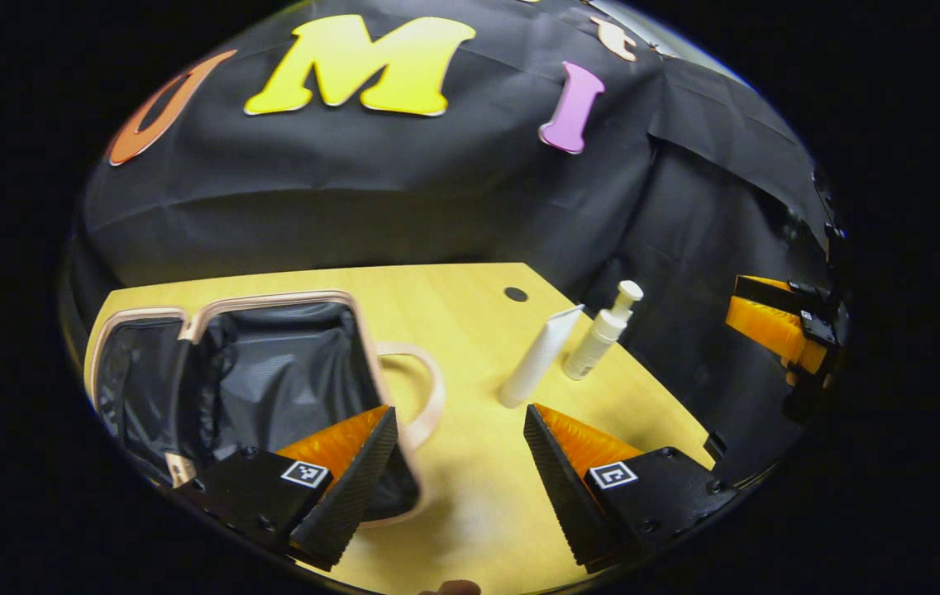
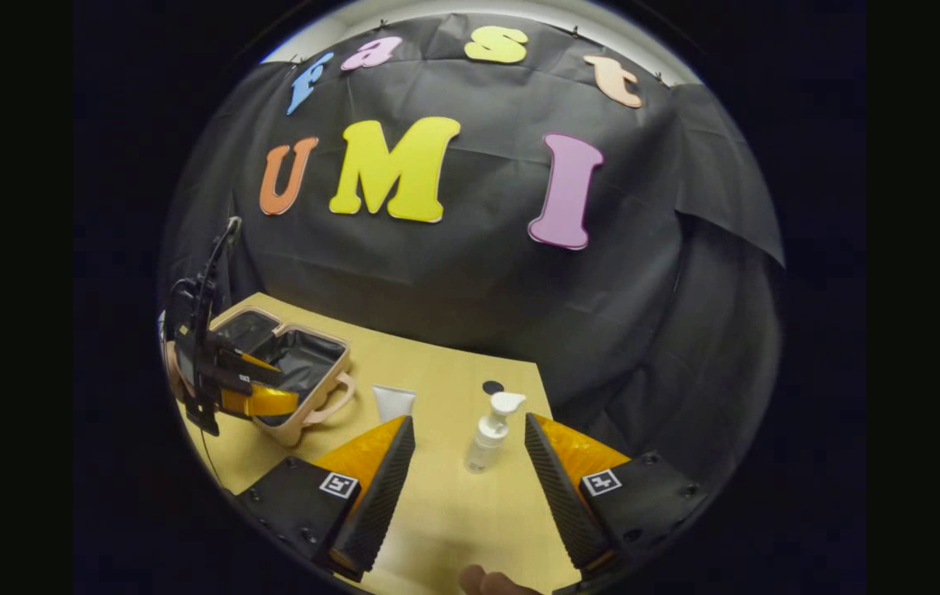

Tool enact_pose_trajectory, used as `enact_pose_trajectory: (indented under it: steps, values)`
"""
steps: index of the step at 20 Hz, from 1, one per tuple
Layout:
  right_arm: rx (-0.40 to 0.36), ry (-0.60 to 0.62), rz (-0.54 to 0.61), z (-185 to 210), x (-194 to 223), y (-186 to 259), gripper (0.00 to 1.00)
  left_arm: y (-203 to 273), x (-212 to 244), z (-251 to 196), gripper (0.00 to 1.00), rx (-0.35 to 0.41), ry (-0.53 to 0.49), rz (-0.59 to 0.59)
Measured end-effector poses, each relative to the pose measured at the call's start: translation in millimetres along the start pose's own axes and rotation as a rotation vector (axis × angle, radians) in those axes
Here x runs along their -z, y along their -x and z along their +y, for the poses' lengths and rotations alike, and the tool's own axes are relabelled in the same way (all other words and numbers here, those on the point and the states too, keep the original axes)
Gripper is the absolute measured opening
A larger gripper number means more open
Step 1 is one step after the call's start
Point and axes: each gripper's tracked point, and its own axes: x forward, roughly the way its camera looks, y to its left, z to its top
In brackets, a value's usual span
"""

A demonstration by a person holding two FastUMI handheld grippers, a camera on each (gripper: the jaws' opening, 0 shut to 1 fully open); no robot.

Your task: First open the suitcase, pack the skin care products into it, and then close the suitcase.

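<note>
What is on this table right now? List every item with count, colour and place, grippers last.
suitcase: one, pink shell with dark lining, lying open at the table's left end.
handle: one, pink, on the suitcase's side that faces the tube.
tube: one, white, standing cap down mid-table, beside the pump bottle.
pump bottle: one, white, upright, near the table's right edge.
table: one, yellow wood, with a dark round hole near its far edge.
left gripper: one, open, over the table between suitcase and tube.
right gripper: one, open, pointed at the pump bottle.
</note>
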Motion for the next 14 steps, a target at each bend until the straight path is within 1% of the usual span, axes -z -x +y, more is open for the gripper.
enact_pose_trajectory:
  steps: [2, 5, 6, 9, 12, 13, 14]
  values:
    - [0.013, -0.006, 0.014, -14.6, 9.1, -1.4, 0.80, -23.9, -1.4, -17.1, 0.98, 0.024, -0.018, 0.015]
    - [0.029, -0.013, 0.037, -37.7, 24.3, -3.9, 0.80, -59.1, -0.1, -35.2, 0.98, 0.036, -0.017, 0.038]
    - [0.046, -0.007, 0.055, -46.9, 31.7, -5.1, 0.80, -71.4, 2.4, -40.6, 0.98, 0.041, -0.011, 0.048]
    - [0.055, -0.014, 0.096, -66.8, 46.7, -6.7, 0.80, -94.9, 2.8, -49.6, 0.98, 0.057, 0.025, 0.070]
    - [0.049, -0.018, 0.128, -80.2, 65.9, -8.5, 0.80, -125.8, 6.2, -44.5, 0.98, 0.026, 0.009, 0.074]
    - [0.045, -0.018, 0.142, -82.5, 71.1, -9.1, 0.80, -132.1, 5.8, -45.2, 0.95, 0.025, 0.008, 0.068]
    - [0.042, -0.017, 0.152, -85.4, 77.3, -8.3, 0.80, -137.6, 4.2, -45.0, 0.89, 0.020, 0.011, 0.058]
